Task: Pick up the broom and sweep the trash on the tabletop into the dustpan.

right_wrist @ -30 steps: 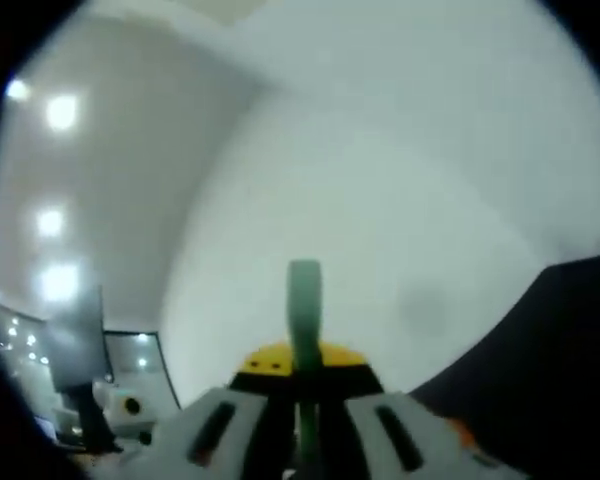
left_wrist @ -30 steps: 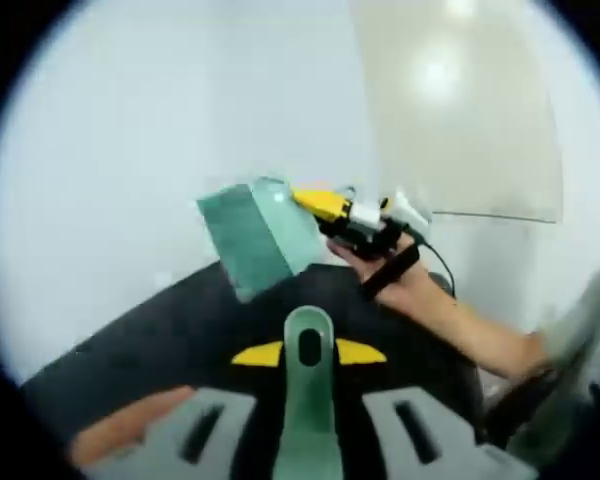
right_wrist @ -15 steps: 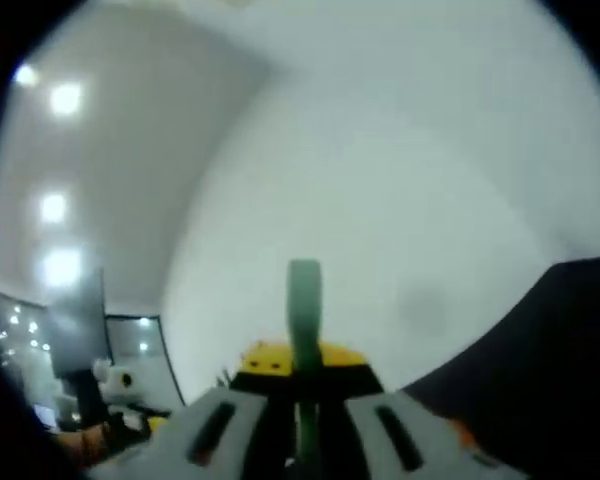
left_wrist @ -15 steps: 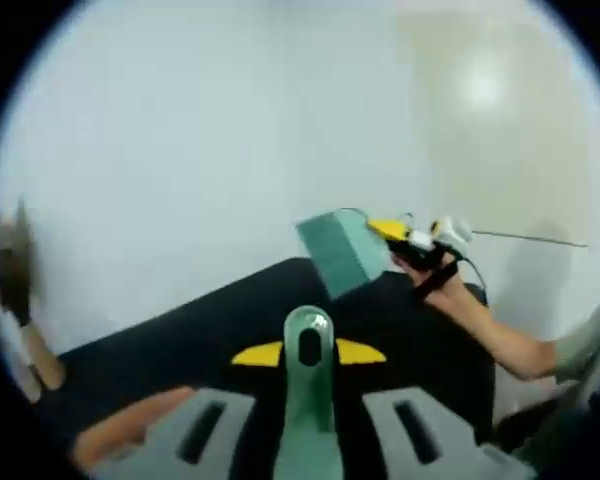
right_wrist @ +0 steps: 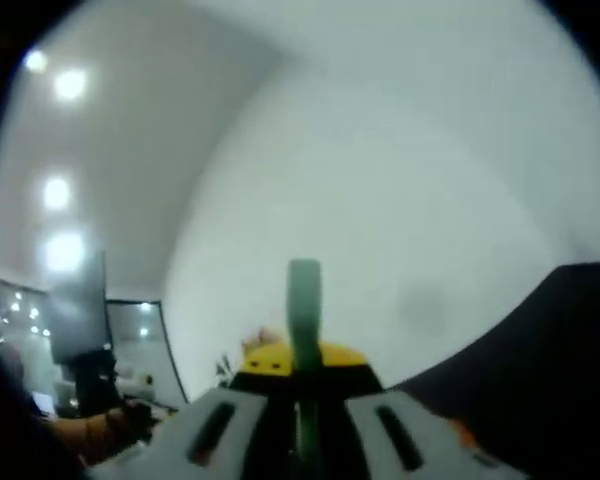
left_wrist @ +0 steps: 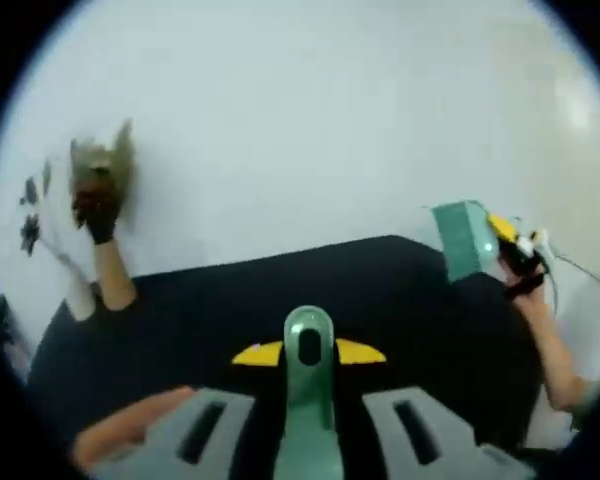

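In the left gripper view my left claw [left_wrist: 308, 420] is clamped on a pale green plastic handle with a rounded, holed tip [left_wrist: 308, 352], which rises straight up between the grey jaws. I take it for the handle of the dustpan or the broom, but its far end is out of frame, so I cannot say which. Holding it by the handle end leaves the working end free below.

Ahead lies the black tabletop [left_wrist: 280, 300], its far edge against a plain white wall [left_wrist: 300, 120]. No trash is clear enough for me to pick out on the dark surface.

At the right side of that view my right claw [left_wrist: 508, 243], yellow, black and white, is held up in a hand [left_wrist: 528, 285] beyond the tabletop's corner. It carries a flat teal-green piece [left_wrist: 462, 238], lifted clear of the surface; this looks like the dustpan's tray or the broom's head. In the right gripper view the jaws stand close either side of a narrow dark green strip [right_wrist: 303, 320], so that claw is closed on it.

Both tools are raised, so I judge sweeping is not yet under way. At the far left another person's gloved hand [left_wrist: 100, 215] shows.
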Demonstrator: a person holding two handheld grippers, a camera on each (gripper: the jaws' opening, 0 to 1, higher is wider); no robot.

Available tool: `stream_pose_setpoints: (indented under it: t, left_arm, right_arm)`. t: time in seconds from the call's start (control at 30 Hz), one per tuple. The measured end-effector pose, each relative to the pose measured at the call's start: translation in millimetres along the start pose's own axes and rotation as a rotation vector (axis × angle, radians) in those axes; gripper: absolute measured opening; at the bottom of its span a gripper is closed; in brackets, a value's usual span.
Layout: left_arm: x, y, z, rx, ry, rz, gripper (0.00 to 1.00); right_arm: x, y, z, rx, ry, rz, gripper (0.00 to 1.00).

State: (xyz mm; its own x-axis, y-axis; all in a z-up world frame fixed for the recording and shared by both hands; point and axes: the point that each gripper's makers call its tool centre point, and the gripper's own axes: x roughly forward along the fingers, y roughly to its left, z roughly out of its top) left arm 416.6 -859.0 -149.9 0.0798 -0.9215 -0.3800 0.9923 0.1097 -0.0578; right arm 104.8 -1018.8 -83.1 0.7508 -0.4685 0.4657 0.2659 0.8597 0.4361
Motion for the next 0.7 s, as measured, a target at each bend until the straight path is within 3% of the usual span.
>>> stream_pose_setpoints:
  t: [0.17, 0.33, 0.47, 0.7]
  left_arm:
    - [6.8, 28.3, -11.3, -0.041, 0.024, 0.059, 0.18]
    - [15.1, 64.7, -35.6, -0.118, 0.117, 0.176, 0.18]
    - [22.8, 84.2, -50.9, -0.173, 0.156, 0.233, 0.18]
    - [37.5, 87.0, -63.7, -0.17, 0.2, 0.249, 0.18]
  right_arm:
    - [4.1, 4.1, -7.8, -0.01, 0.026, 0.012, 0.05]
    - [7.4, 10.9, -15.8, -0.021, 0.053, 0.03, 0.05]
    - [9.5, 15.7, -20.8, -0.038, 0.072, 0.042, 0.05]
    - [11.4, 21.2, -26.3, -0.052, 0.091, 0.059, 0.05]
